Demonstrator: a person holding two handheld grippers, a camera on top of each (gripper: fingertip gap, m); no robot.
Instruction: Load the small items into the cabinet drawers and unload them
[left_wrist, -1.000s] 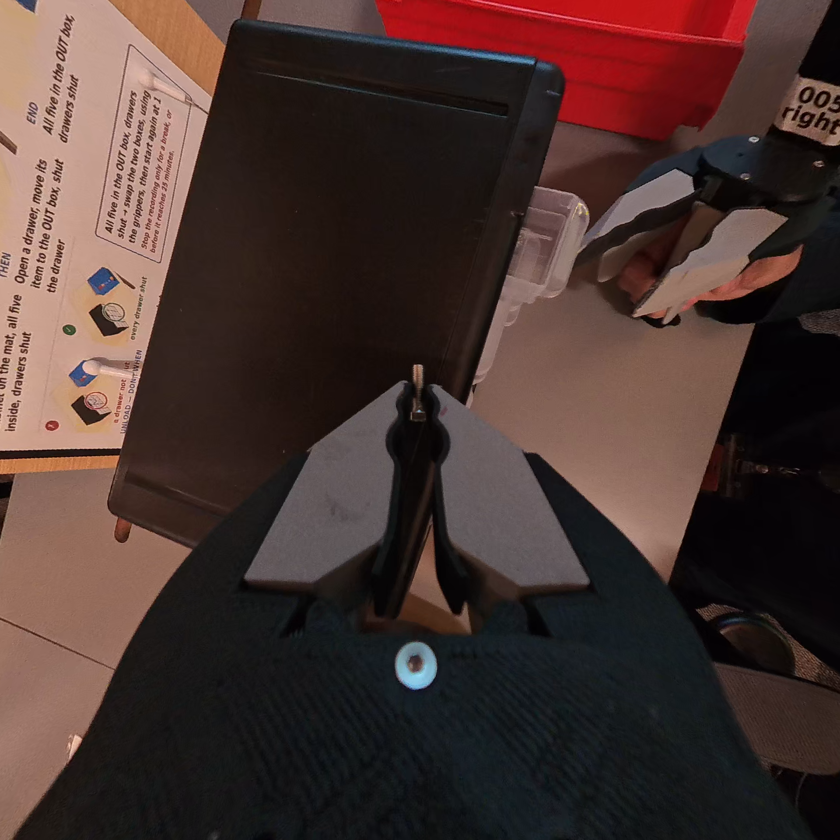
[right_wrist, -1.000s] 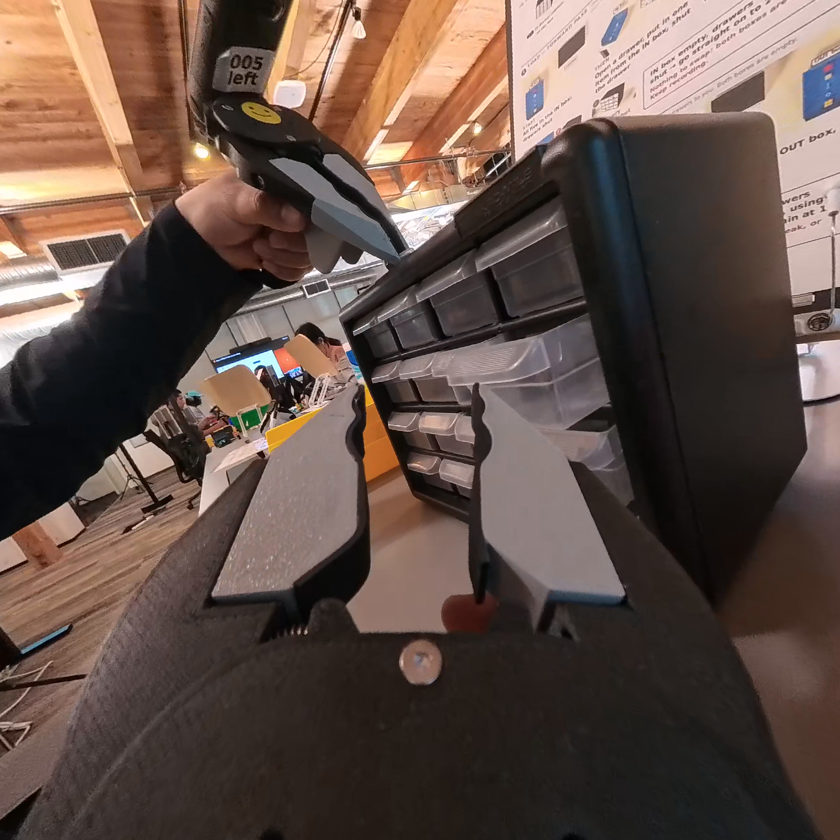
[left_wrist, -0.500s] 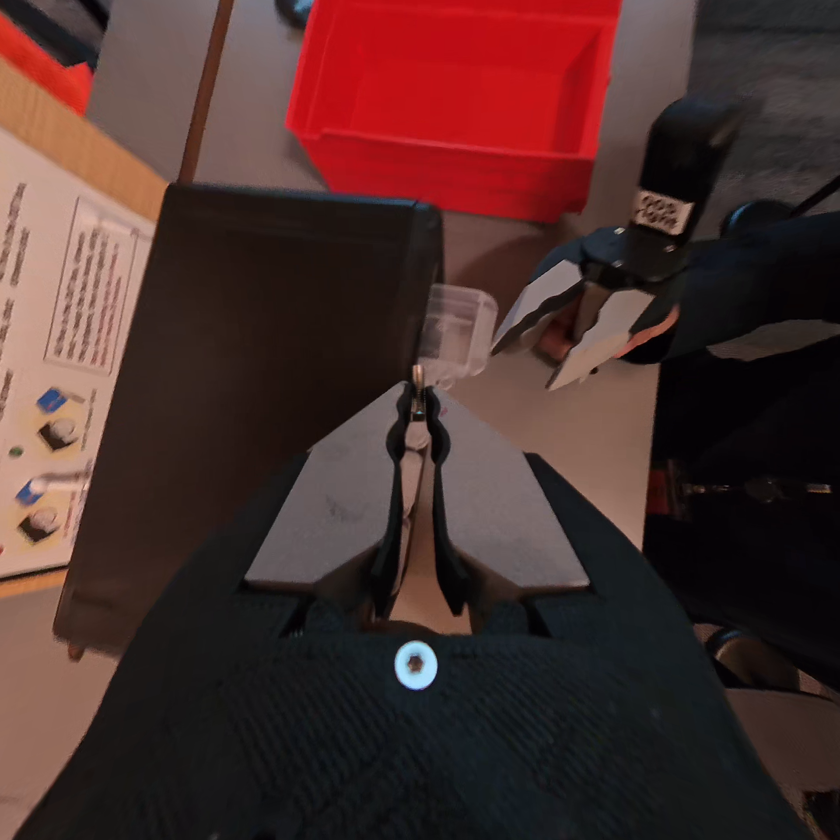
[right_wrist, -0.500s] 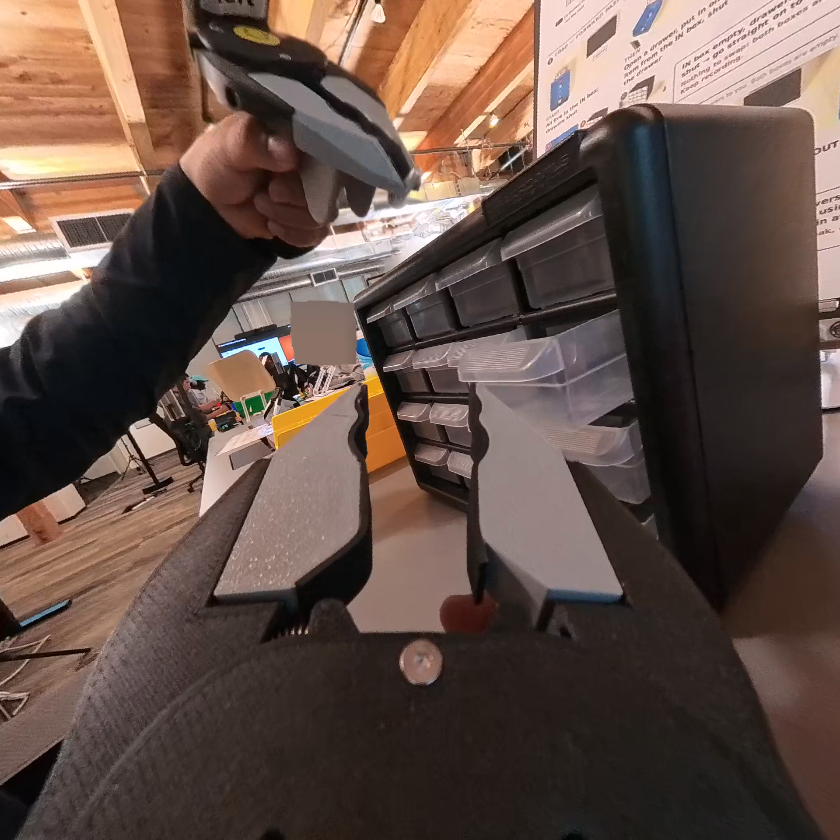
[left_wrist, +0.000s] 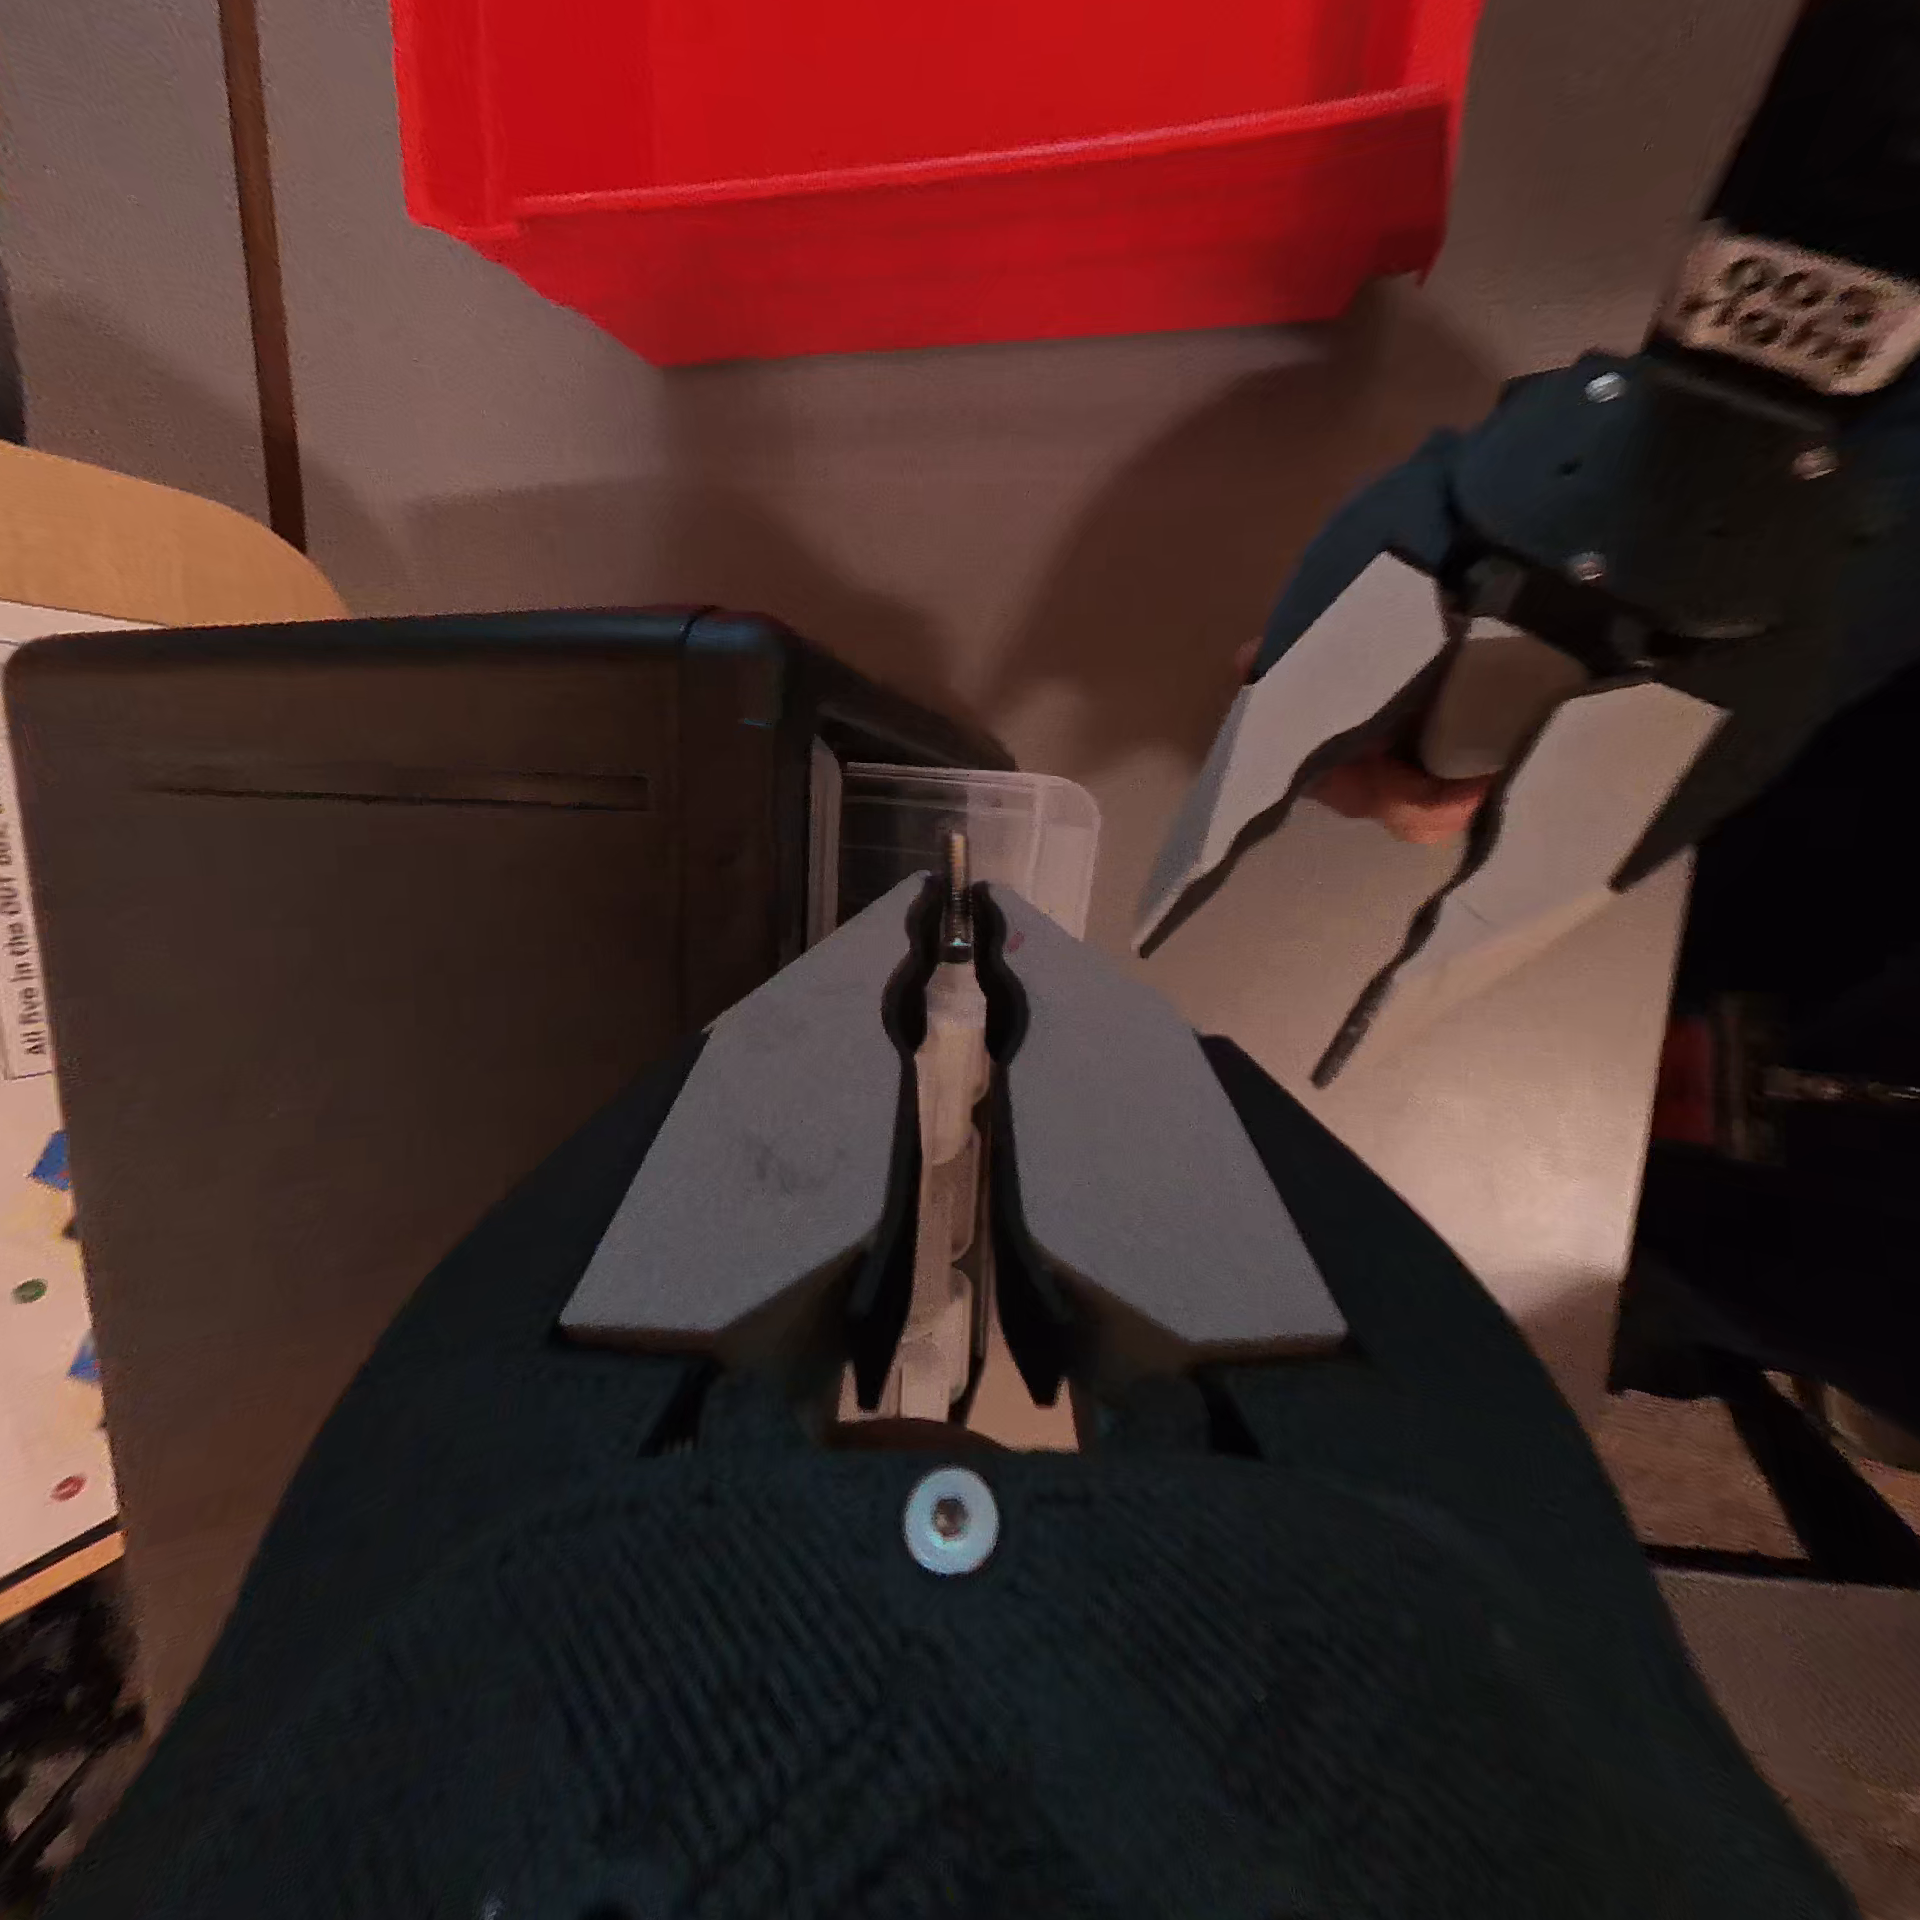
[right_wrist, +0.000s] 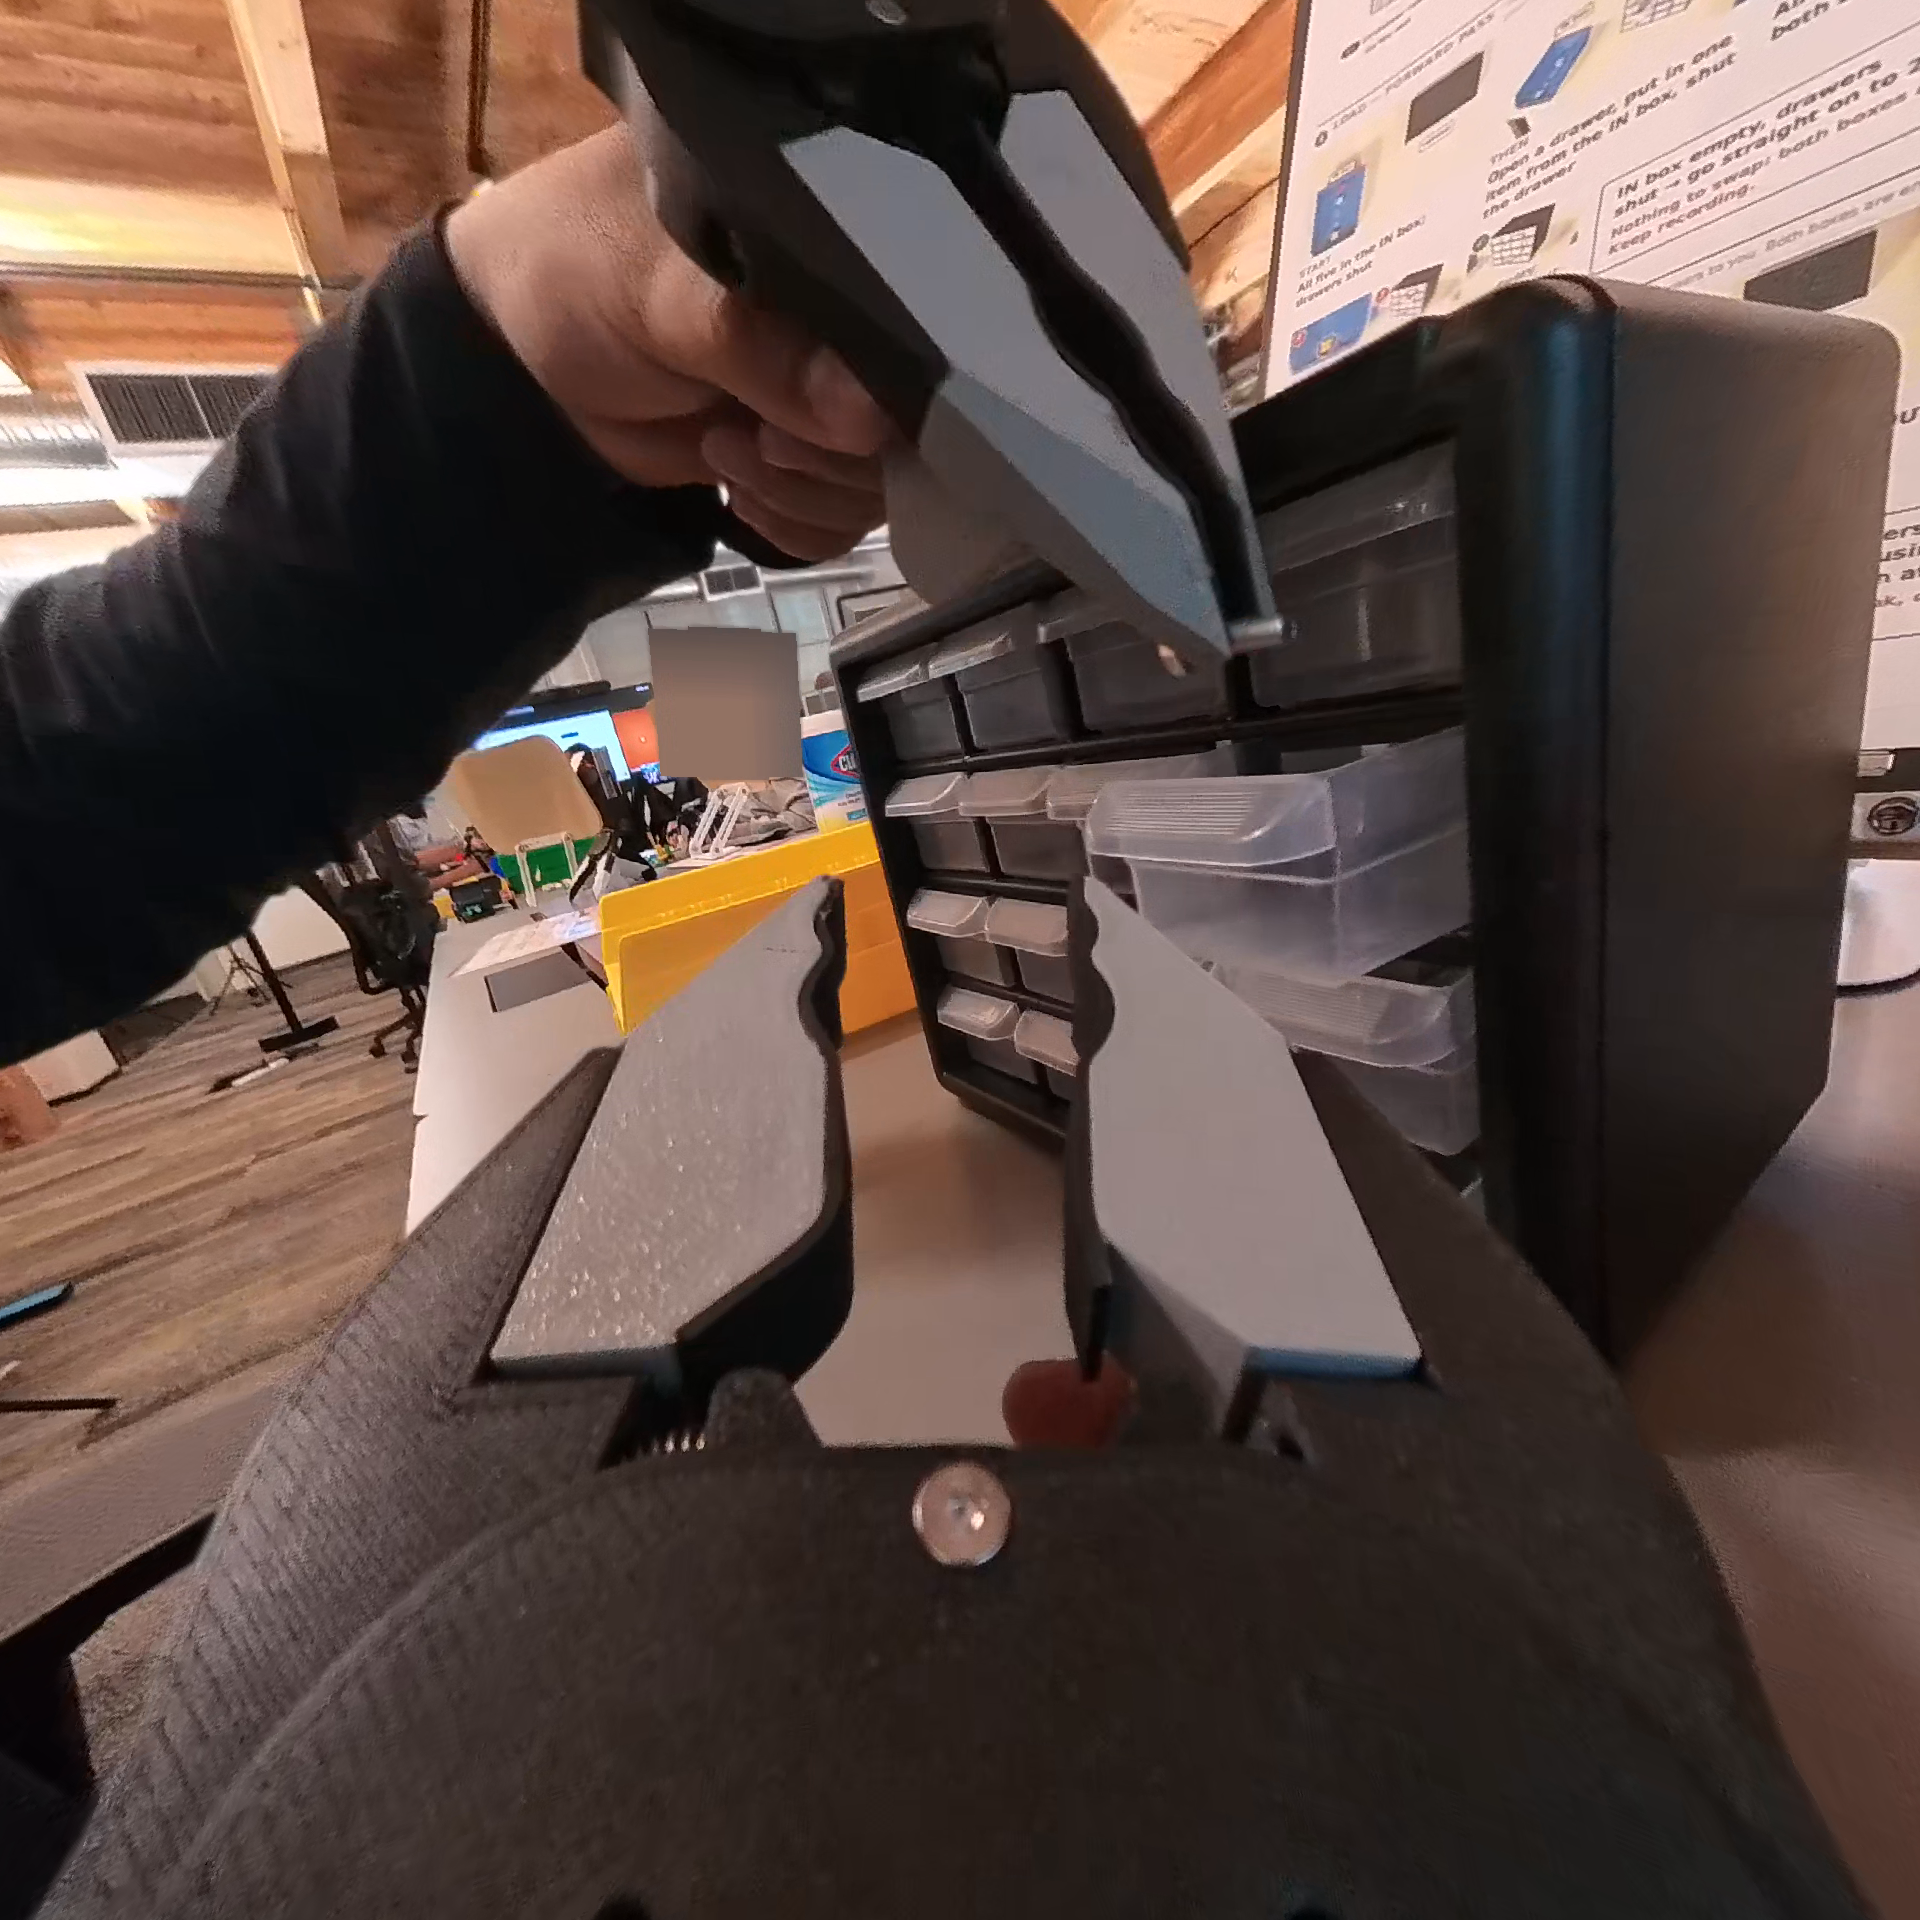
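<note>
My left gripper (left_wrist: 954, 914) is shut on a small metal screw (left_wrist: 954, 883), whose thread sticks out past the fingertips. It hangs over the pulled-out clear drawer (left_wrist: 997, 831) of the black drawer cabinet (left_wrist: 364, 883). The right wrist view shows the left gripper (right_wrist: 1242, 629) from the side, above the cabinet (right_wrist: 1714, 727), with the screw (right_wrist: 1262, 628) at its tips. The open drawer (right_wrist: 1278, 862) sticks out of the second row. My right gripper (right_wrist: 951, 935) is open and empty, a little in front of the drawers; it also shows in the left wrist view (left_wrist: 1382, 935).
A red bin (left_wrist: 935, 177) stands on the grey table (left_wrist: 1039, 499) beyond the cabinet. A yellow bin (right_wrist: 748, 935) stands to the cabinet's left. A printed instruction sheet (right_wrist: 1579, 135) stands behind the cabinet. A person's hand and dark sleeve (right_wrist: 312, 582) hold the left gripper. About 7 centimetres separates my left fingertips from my right. Left tips and right tips are each some 4 centimetres from the open drawer (right_wrist: 1278, 862).
My left gripper has carried the screw from over the cabinet's top to above the open drawer. My right gripper has closed slightly and stayed near the drawers.
</note>
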